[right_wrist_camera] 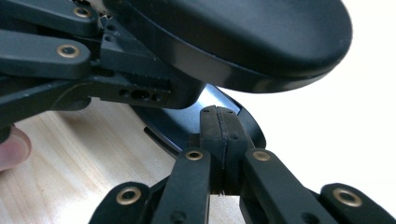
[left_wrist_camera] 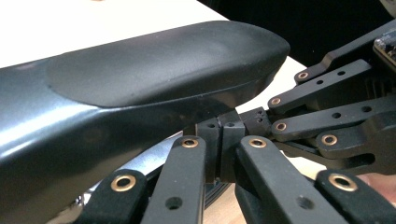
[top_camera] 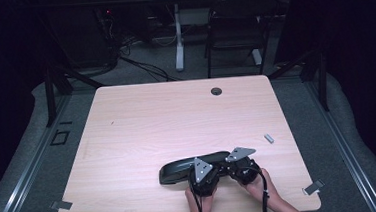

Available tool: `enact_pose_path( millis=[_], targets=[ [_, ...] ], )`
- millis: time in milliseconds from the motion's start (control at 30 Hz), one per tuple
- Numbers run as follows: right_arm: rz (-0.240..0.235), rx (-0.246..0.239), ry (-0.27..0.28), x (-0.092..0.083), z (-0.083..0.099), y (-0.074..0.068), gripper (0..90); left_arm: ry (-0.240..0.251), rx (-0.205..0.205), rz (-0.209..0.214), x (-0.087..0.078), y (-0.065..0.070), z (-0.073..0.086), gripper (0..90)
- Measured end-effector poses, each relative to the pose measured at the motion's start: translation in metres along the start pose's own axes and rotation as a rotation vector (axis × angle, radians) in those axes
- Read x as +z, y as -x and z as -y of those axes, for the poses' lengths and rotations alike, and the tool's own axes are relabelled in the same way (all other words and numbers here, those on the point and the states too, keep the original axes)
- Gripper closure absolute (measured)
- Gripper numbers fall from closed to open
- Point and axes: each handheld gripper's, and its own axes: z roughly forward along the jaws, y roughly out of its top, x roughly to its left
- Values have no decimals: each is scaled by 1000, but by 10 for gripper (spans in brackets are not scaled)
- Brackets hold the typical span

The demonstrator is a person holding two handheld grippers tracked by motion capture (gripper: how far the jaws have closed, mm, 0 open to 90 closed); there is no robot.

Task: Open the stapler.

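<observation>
Pale woodgrain table [top_camera: 142,124] | smooth matte-black oblong case [top_camera: 190,167] | left gripper [left_wrist_camera: 221,135], right gripper [right_wrist_camera: 220,128]: jaws pressed together

The black case [left_wrist_camera: 140,88] runs off the left edge in the left gripper view. Whether either gripper's fingers [right_wrist_camera: 219,135] pinch anything is unclear. A small grey item [top_camera: 269,138] on the counter [top_camera: 128,140] is too small to identify.

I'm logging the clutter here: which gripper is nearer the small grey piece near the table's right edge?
Right. The right gripper sits at the black case's right end, left of and below the small grey piece; the left gripper is farther left.
</observation>
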Motion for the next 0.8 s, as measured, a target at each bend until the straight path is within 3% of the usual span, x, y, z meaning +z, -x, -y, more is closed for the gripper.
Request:
enact_pose_path(
  millis=[367, 467, 600, 800],
  targets=[
    [-23, 9, -6, 1, -3, 1, 900, -9, -32, 0, 4, -3, -2, 900],
    [-26, -4, 5, 1, 0, 1, 900, -17, -46, 2, 5, -3, -2, 900],
    [9, -69, 42, 1, 4, -4, 900, -22, -46, 0, 5, -3, -3, 900],
    [-4, -67, 57, 4, 2, -4, 900, -26, -74, 29, 7, -6, -3, 900]
  ],
)
